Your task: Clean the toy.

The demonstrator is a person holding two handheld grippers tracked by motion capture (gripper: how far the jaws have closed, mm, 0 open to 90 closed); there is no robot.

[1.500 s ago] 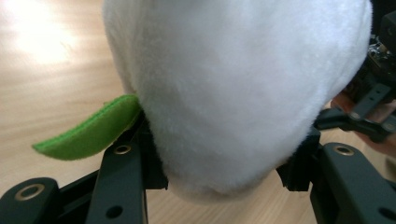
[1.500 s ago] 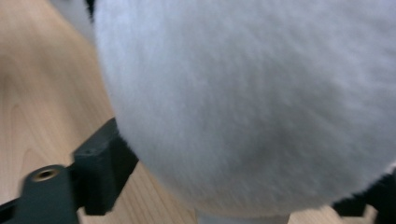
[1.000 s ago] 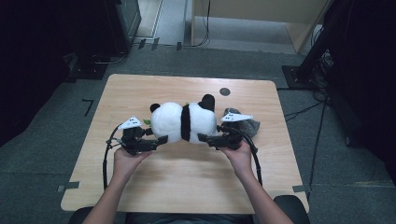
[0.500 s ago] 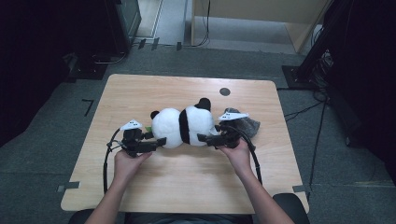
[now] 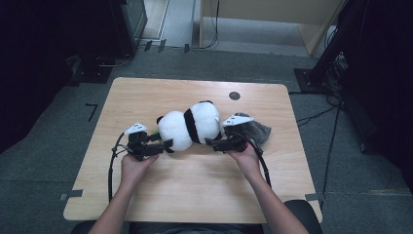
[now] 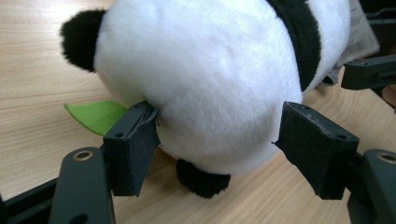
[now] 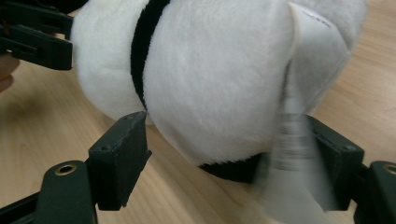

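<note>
Left gripper (image 5: pixel 165 144) has its jaws around the head end of the plush panda (image 5: pixel 191 124), pads pressing into the white fur. Right gripper (image 5: pixel 210 142) clamps the other end, and its jaws have just been closing a touch. The panda lies mid-table (image 5: pixel 146 195), a green felt leaf (image 6: pixel 95 115) poking out underneath.

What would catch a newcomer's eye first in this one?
A plush panda lying on its side at the middle of the table, white against the wood. The left gripper and the right gripper flank it from either end, jaws spread around its body. A green leaf pokes out beneath it near the left gripper, and a grey cloth lies just behind the right gripper.
</note>
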